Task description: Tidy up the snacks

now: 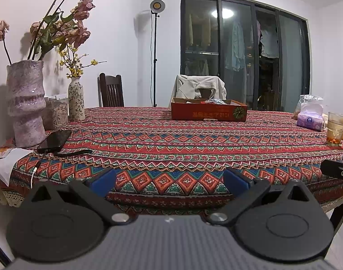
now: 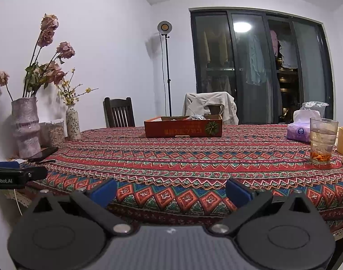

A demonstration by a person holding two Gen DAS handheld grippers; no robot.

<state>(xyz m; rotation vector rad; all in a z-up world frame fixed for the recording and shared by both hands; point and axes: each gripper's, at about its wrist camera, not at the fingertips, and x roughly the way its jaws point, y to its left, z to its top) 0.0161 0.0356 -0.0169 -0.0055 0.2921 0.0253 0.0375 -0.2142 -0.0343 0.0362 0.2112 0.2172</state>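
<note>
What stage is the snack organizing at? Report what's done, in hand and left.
Done: nothing clearly; the red cardboard box at the far side of the table already holds a few packets. In hand: nothing. The left gripper and right gripper are both open and empty, at the near table edge. Left: apparently the whole job, starting with reaching the box.

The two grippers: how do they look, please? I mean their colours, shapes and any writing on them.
The left gripper and the right gripper look alike: two blue finger pads on black angled links, silver pivot bolts, two black round discs, and a grey ribbed body between. Seen from the right wrist view, the left gripper's black side carries white lettering ending in "nRobot.AI". No cables or sleeves are visible.
</note>
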